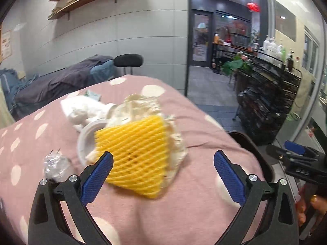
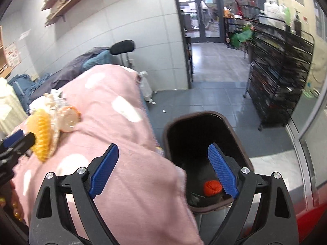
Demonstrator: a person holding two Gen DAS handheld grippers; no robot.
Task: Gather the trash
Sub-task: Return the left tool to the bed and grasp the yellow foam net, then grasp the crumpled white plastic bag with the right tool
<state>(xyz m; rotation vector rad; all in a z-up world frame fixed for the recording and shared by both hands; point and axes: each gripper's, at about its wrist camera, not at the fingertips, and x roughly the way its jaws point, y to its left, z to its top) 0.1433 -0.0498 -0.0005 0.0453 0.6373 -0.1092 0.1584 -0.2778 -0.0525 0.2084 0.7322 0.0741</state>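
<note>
Both tongs gape w/ nothing between the pads: left gripper (image 1: pixel 163 161) hangs over the trash pile on the pink spotted cover (image 1: pixel 184 214), right gripper (image 2: pixel 163 153) over the dark bin (image 2: pixel 206 116) beside it. Yellow foam net (image 1: pixel 132 155) lies atop crumpled paper (image 1: pixel 141 104), nr a white lid (image 1: pixel 85 140) & crushed clear bottle (image 1: pixel 55 165). Net looks light, soft, springy, prob best pinched at one edge, squeezing the mesh flat so it can't slip.

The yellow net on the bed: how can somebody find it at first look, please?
Look at the pink bedcover with white dots. A small pile of trash lies on it, and the yellow foam net is the nearest piece, on crumpled white paper. Only it is bright yellow with a diamond mesh.
</note>
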